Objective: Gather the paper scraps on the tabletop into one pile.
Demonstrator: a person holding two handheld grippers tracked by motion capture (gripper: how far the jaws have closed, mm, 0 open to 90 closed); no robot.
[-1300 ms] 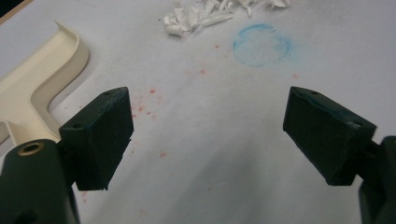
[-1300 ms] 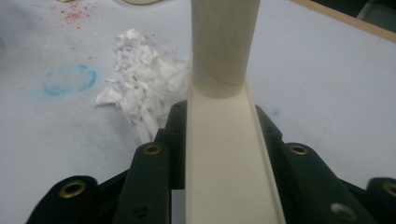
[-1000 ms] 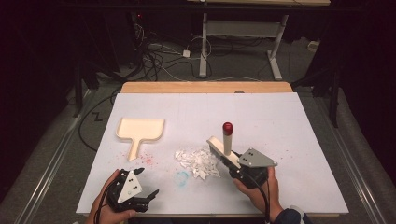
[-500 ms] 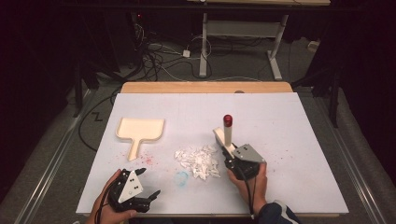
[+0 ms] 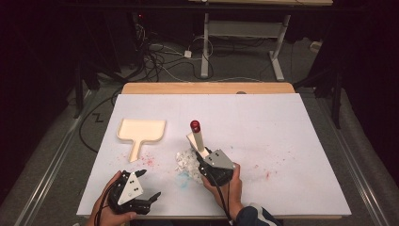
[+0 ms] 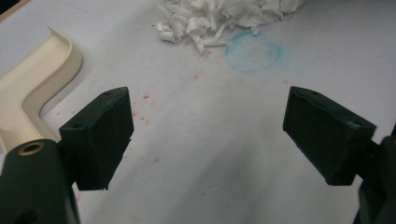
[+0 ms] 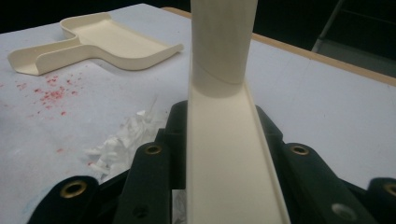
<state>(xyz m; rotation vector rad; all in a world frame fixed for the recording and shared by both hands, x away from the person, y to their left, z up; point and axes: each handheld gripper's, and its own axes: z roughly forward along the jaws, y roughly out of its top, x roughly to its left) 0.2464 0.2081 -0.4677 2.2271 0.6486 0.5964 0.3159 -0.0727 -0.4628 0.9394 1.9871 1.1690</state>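
A cream brush (image 5: 197, 138) with a red tip stands tilted in my right gripper (image 5: 203, 156), which is shut on its flat lower end (image 7: 224, 140). Its foot rests against a pile of white paper shreds (image 5: 185, 161) at the table's front middle. A cream dustpan (image 5: 141, 131) lies flat to the left, handle toward me. My left gripper (image 5: 150, 183) hovers open near the front left edge, nothing between its jaws (image 6: 205, 135); the shreds (image 6: 219, 14) and the dustpan's handle (image 6: 32, 79) lie ahead of it.
The white table sheet (image 5: 282, 136) bears red specks near the dustpan handle and at the right, and a faint blue ring (image 6: 253, 50) beside the shreds. A wooden edge (image 5: 207, 88) runs along the far side; cables and desk legs stand on the floor beyond.
My right gripper has moved left with the brush, pushing the shreds into a tighter pile farther left. The left gripper has barely shifted.
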